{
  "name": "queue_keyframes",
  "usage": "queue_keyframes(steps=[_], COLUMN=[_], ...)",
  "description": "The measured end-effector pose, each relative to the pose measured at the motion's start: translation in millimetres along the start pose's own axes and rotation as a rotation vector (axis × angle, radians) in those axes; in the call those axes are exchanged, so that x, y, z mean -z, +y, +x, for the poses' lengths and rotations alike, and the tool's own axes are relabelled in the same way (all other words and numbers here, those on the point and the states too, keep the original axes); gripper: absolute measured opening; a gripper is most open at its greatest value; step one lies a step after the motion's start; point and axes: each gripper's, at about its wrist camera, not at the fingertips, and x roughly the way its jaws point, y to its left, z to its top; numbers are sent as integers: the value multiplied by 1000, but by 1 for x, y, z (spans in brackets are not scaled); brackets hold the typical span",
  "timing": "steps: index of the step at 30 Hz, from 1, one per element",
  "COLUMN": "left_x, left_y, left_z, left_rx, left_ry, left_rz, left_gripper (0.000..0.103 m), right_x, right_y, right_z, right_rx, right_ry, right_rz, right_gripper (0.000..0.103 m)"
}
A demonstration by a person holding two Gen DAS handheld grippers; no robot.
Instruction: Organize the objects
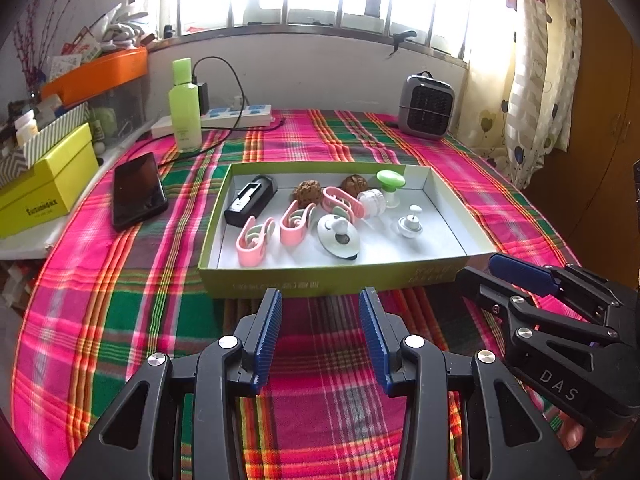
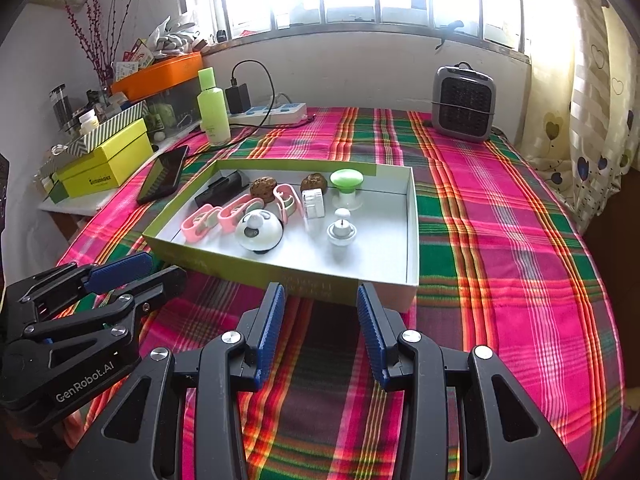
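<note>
Both grippers — left gripper [image 1: 320, 300], right gripper [image 2: 320, 296] — hover with fingers parted, empty, at bottom centre. Mid-frame, the green tray [image 1: 320, 278] holds pink clips [image 1: 252, 242] (light, stiff, probably slippery); pinch across the flat sides.

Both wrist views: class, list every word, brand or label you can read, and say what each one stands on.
"DAS": on the black body of the right hand-held gripper, seen from the left wrist.
"GenRobot.AI": on the body of the left hand-held gripper, seen from the right wrist.
Yellow box: dark print on its side, too blurred to read.
Green tray: faint print on its front wall, unreadable.
Green bottle: label too small.
</note>
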Motion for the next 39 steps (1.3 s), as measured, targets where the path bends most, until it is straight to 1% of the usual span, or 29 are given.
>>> queue_keyframes(steps=[2,9,12,17,25,29,30,34,39], left_x=[5,19,24,31,42,46,46,47,48], left_y=[1,1,1,1,0,-2,-1,-2,-3], left_z=[-2,-4,-4,-4,1,3,3,2,1], left_rx=[13,-4,-4,-8,-19,-19,-19,-20,-23], left_ry=[12,34,43,56,88,102,99,100,97], left_rz=[-10,-3,-10,-11,-11,-12,-13,-9,-5], left_gripper=[39,39,39,39,39,39,39,39,39], right_x=[4,20,27,33,42,47,49,52,54], right_y=[1,2,5,6,3,4,5,6,6], right_z=[-1,0,1,-1,-2,-1,0,-2,-2], right_rx=[-1,-3,-1,1,26,56,53,55,63], right_ry=[8,42,60,63,78,98,106,100,97], right_rz=[4,25,12,7,20,15,16,12,15], right_gripper=[39,40,40,40,40,40,41,47,47])
